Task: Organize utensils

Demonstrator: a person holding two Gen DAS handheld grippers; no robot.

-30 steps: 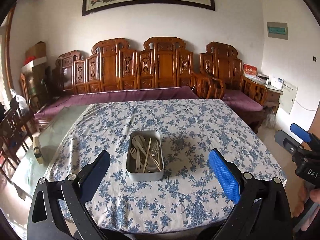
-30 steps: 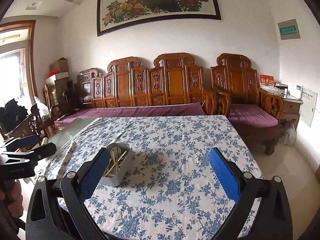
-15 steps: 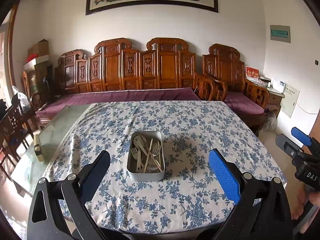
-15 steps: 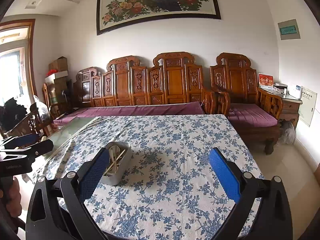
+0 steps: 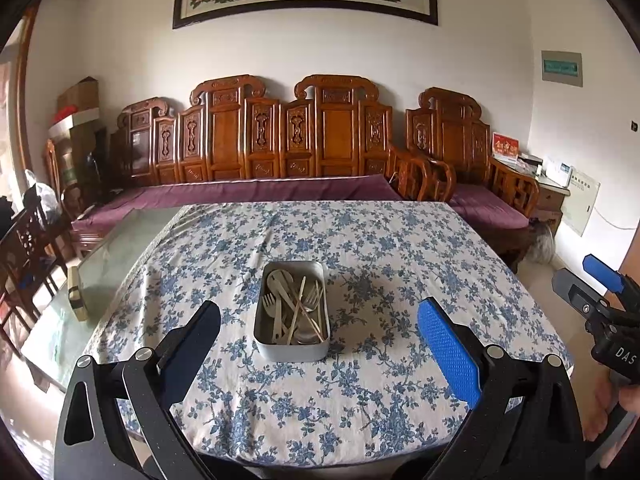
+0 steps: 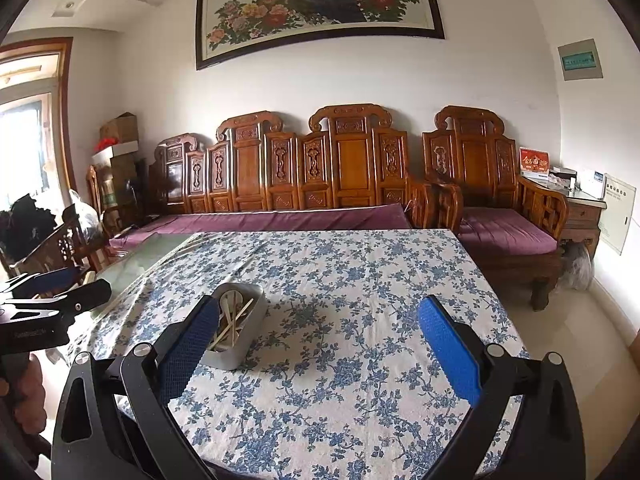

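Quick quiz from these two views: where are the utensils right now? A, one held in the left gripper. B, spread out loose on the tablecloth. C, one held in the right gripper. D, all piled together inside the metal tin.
D: the utensils lie jumbled inside the metal tin on the floral tablecloth, while the left gripper and right gripper are both open and hold nothing.

Utensils [image 5: 294, 308] in tin [image 5: 292, 350] on table [image 5: 360, 400]; bench [image 5: 280, 196] behind, armchair [image 5: 480, 184] at its right
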